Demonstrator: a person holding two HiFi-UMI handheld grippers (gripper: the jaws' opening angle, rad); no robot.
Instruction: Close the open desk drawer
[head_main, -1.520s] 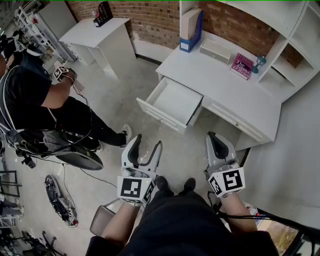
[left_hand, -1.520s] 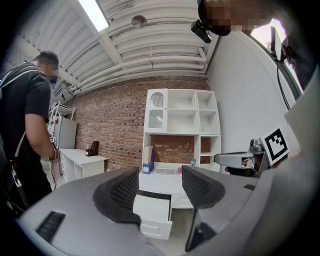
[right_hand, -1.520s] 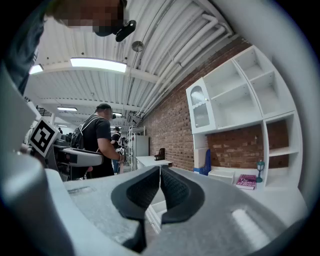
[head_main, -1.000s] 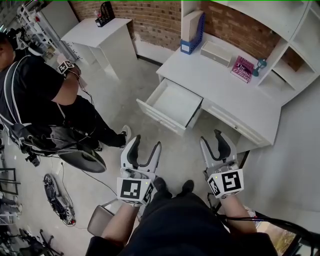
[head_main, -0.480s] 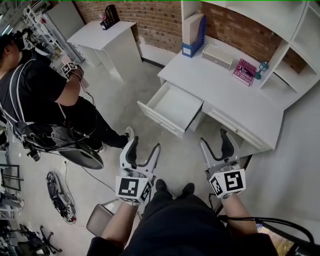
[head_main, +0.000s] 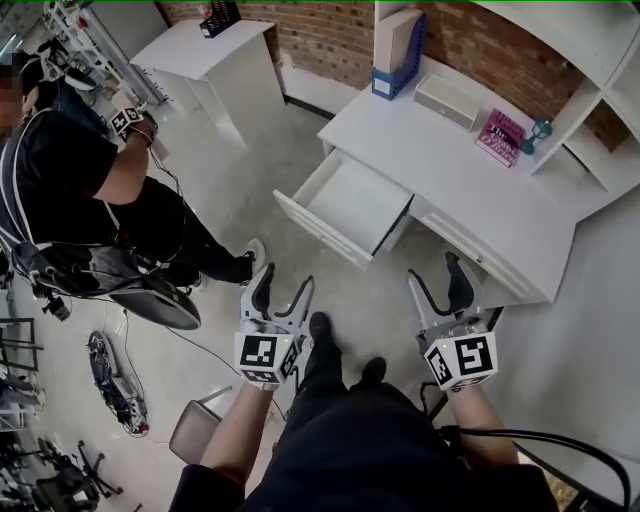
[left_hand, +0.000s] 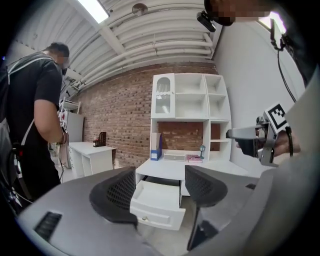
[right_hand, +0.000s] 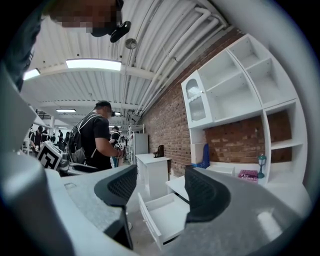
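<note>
drawer (head_main: 350, 205) open | L gripper (head_main: 285, 278) jaws released | R gripper (head_main: 434, 268) jaws released | both apart frm drawer

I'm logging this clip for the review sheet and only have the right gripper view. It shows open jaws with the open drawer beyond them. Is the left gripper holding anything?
Observer: No. The left gripper view shows the left gripper with its jaws apart and nothing between them.
Operator: Is either gripper at the drawer?
Observer: Neither. In the head view, the left one and the right gripper are both short of the drawer, with bare floor between.
Operator: Is there anything inside the drawer?
Observer: Seen from above in the head view, its inside looks empty.
</note>
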